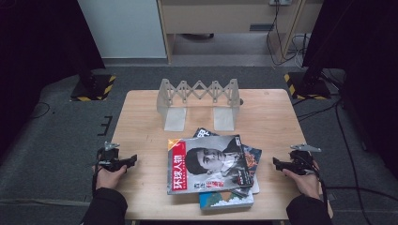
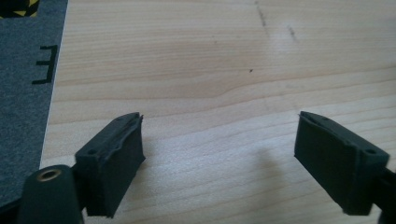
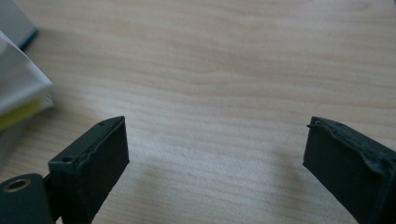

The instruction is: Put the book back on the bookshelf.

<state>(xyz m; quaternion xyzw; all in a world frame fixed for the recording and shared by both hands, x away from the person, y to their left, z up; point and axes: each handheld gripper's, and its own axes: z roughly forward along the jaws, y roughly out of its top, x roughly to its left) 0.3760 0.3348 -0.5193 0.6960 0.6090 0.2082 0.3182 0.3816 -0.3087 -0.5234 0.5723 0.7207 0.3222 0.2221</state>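
A: Left tongs (image 1: 133,160)?
B: Released. Jaws wide apart in left gripper view (image 2: 219,144), bare wood between them, nothing gripped. Hovering low at near-left edge of worktop (image 1: 141,117), held in left hand (image 1: 110,176). Grey floor (image 2: 23,93) with black mark visible past worktop edge.

A: Right tongs (image 1: 277,163)?
B: Also released. Jaws spread in right gripper view (image 3: 217,149), bare wood between, nothing held. Sitting at near-right edge of worktop, in right hand (image 1: 305,180), pointing inward toward the stack.

A: Stack location?
B: Near-centre of worktop, between the two tongs, apart from both. Magazine (image 1: 206,164) on top, red title strip down its left side, portrait on cover, lying flat and slightly skewed. More magazines or books fanned out beneath: dark one (image 1: 202,132) poking out at far edge, another (image 1: 253,157) at right, teal-covered book (image 1: 225,199) sticking out at near edge, close to worktop lip. White page corner of stack (image 3: 18,88) showing at left of right gripper view.

A: Anything else on worktop?
B: Expandable bookend rack (image 1: 199,101), pale grey, accordion lattice back, two flat foot plates. Standing upright at far centre, empty slots, well apart from stack.

A: Contact anywhere?
B: None visible. Both tongs clear of stack and rack.
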